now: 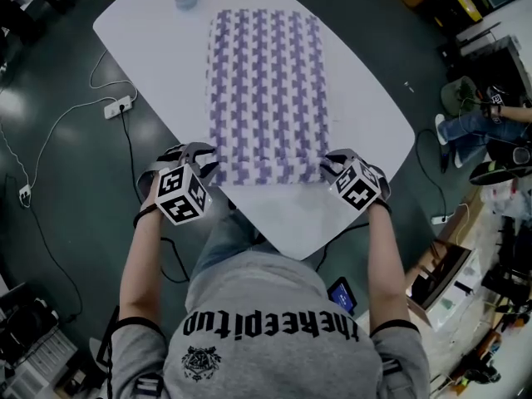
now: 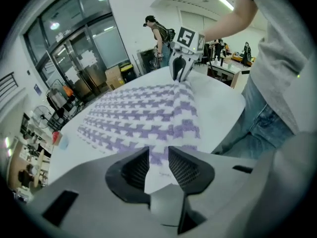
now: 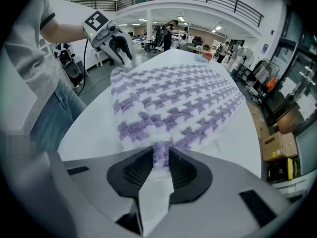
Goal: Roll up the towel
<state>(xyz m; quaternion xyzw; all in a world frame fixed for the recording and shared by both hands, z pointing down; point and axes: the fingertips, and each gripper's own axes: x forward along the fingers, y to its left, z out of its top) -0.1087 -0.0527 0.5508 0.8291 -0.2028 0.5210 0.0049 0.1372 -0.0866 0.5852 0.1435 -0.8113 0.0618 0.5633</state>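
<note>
Spread flat and lengthwise down the white counter (image 1: 370,152): a purple-and-white houndstooth towel (image 1: 266,81), with its near edge turned over into a thicker fold just in front of the person. Far end of the towel close to the counter's far edge.

At the fold's left corner: left hand-held gripper (image 1: 202,158), pointing steeply down. Seen in the left gripper view, jaws a little apart with a narrow gap. Towel edge right at the tips, with no pad visibly pressing on cloth.

At the fold's right corner: right hand-held gripper (image 1: 331,166), also tipped steeply down. Seen in the right gripper view, closed on a pinched-up purple tuft of the fold, the cloth touching both pads.

On the dark floor left of the counter: a white power strip (image 1: 118,106) with its cable trailing away.
</note>
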